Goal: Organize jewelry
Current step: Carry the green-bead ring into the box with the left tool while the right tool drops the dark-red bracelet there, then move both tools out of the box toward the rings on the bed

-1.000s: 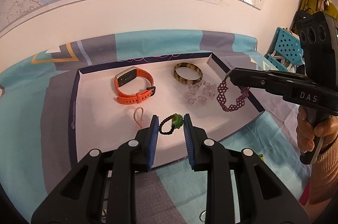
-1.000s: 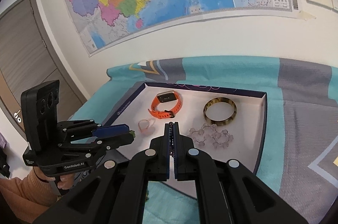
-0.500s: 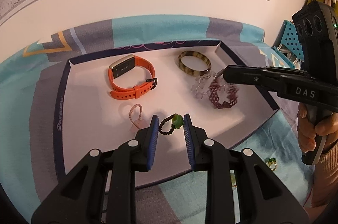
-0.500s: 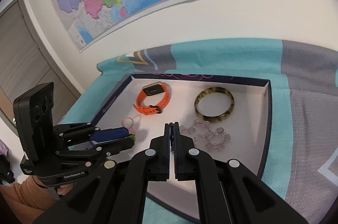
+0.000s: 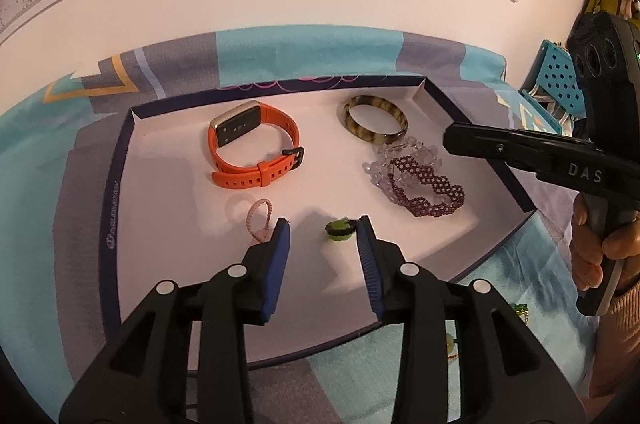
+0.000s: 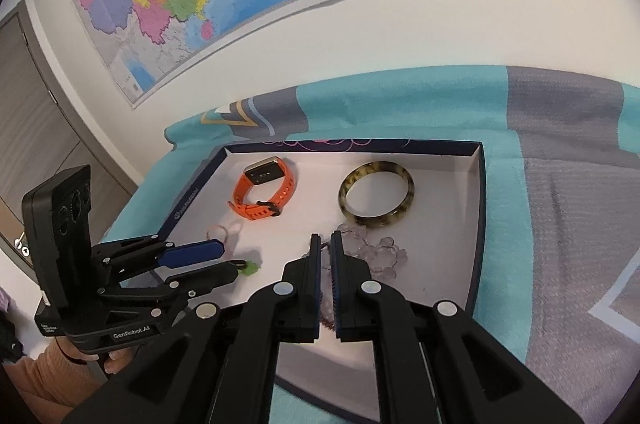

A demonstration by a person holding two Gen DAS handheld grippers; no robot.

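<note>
Jewelry lying in tray (image 5: 120, 184); green-charm bracelet (image 5: 339, 229) sitting near front edge between left gripper (image 5: 323, 236) pads, jaws just opening, untouched. Right view: right gripper (image 6: 325, 244) barely parting, hiding purple beaded bracelet (image 5: 428, 186).

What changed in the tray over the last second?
The left gripper has just been opening and let the green-charm bracelet drop onto the tray. The right gripper lowered the purple beaded bracelet beside the clear beads; its jaws have barely parted. The orange watch and bangle stayed put.
</note>
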